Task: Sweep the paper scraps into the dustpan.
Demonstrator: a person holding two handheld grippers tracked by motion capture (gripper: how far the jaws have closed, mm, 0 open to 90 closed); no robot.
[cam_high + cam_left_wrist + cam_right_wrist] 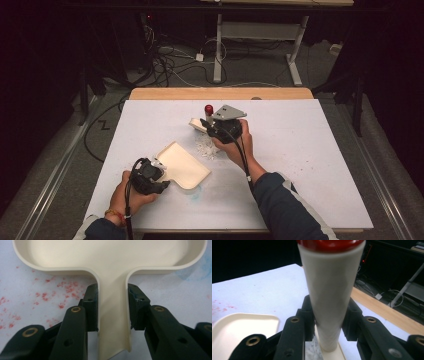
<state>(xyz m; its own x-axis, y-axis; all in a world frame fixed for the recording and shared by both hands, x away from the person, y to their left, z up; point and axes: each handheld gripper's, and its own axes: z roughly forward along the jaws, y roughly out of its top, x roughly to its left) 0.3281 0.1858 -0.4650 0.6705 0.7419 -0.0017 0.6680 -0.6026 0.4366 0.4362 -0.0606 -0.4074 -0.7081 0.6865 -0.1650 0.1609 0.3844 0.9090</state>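
here the left gripper (112, 312) clenches the dustpan (110, 255) handle, pan pointing away; right gripper (328, 322) grasps the brush handle (329, 290) upright.

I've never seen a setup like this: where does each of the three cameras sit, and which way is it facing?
High view: above the person's side, looking forward and down on the table; forearms, both hands show.
Left gripper view: on the left gripper, along its jaws clamping the dustpan handle.
Right gripper view: on the right gripper, along its jaws around the brush handle.
Shared: right and high views both show the dustpan.

High view looks down; gripper views sit close, sharing the dustpan (184, 165).
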